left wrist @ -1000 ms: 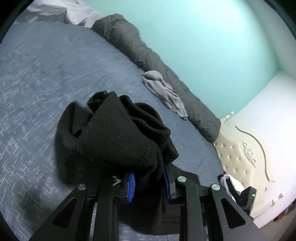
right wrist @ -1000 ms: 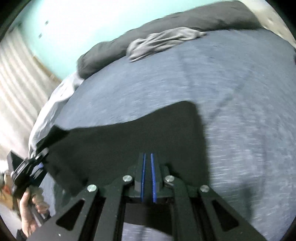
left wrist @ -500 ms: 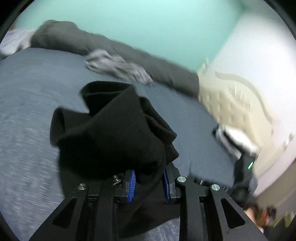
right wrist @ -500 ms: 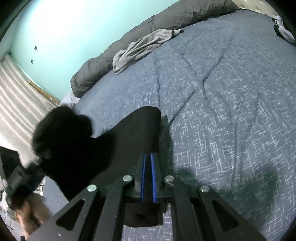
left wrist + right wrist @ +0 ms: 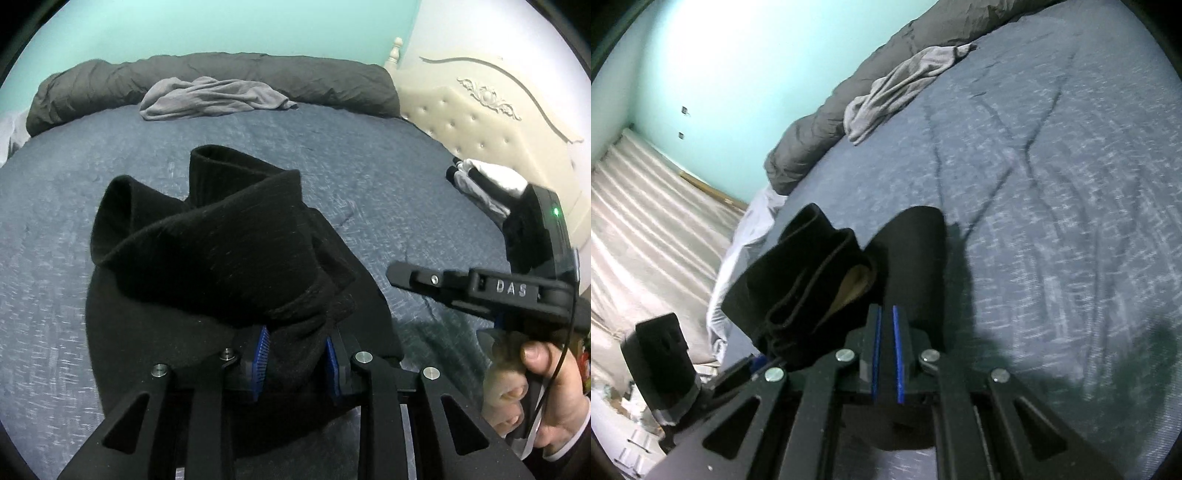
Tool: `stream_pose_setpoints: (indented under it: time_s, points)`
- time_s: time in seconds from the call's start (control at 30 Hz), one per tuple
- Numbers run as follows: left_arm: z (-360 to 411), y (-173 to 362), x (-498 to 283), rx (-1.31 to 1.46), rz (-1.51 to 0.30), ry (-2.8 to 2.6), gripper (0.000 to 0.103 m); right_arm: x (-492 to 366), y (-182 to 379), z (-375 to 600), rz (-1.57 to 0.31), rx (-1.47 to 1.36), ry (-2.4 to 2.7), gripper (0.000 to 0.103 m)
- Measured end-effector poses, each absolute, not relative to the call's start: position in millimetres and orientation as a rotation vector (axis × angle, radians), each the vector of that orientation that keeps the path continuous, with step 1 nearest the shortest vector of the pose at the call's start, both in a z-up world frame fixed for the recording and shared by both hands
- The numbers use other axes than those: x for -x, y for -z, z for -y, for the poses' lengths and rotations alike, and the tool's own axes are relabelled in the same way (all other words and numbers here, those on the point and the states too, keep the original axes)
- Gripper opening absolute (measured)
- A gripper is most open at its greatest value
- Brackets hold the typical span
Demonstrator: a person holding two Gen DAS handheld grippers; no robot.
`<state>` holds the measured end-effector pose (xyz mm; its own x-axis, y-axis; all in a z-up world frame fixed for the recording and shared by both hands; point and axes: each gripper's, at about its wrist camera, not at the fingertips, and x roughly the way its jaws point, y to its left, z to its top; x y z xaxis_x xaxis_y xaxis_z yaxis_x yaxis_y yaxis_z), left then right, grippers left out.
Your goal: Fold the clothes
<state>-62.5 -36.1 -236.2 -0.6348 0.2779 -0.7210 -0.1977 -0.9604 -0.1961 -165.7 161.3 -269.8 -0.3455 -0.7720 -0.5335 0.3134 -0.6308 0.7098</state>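
The left gripper (image 5: 295, 358) clamps a bunched fold of the black garment (image 5: 207, 254) above the bed (image 5: 55, 206), while the right gripper (image 5: 885, 350) pinches its flat edge, fingers nearly touching.

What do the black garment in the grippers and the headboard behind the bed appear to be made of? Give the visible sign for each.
Black garment: probably fleece or a soft knit; matte, fuzzy nap, thick rolled folds.
Headboard: looks like cream padded leatherette with button tufting, framed in carved, painted wood or moulding; which, the view leaves open.
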Motion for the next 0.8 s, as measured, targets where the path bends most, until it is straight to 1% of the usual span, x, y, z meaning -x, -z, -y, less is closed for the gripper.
stream_pose_setpoints:
  time_s: [0.13,0.2,0.27,0.37,0.8]
  points:
    - [33.1,231.9,52.5,1.185,0.129,-2.623,0.028,166.1,270.4,-151.0,0.695,-1.162,1.956,0.008]
    - [33.6,229.7,48.1,1.188,0.126,-2.624,0.030,166.9,273.3,-146.6,0.722,-1.165,1.920,0.013]
    - [34.1,227.3,43.7,1.190,0.125,-2.625,0.036,167.5,275.7,-145.4,0.733,-1.174,1.917,0.021]
    - [37.0,219.0,35.5,1.170,0.157,-2.620,0.043,170.5,280.3,-147.2,0.748,-1.192,1.919,0.021]
    - [112.8,188.5,33.2,1.168,0.445,-2.721,0.044,171.8,279.9,-166.2,0.809,-1.182,1.937,0.021]
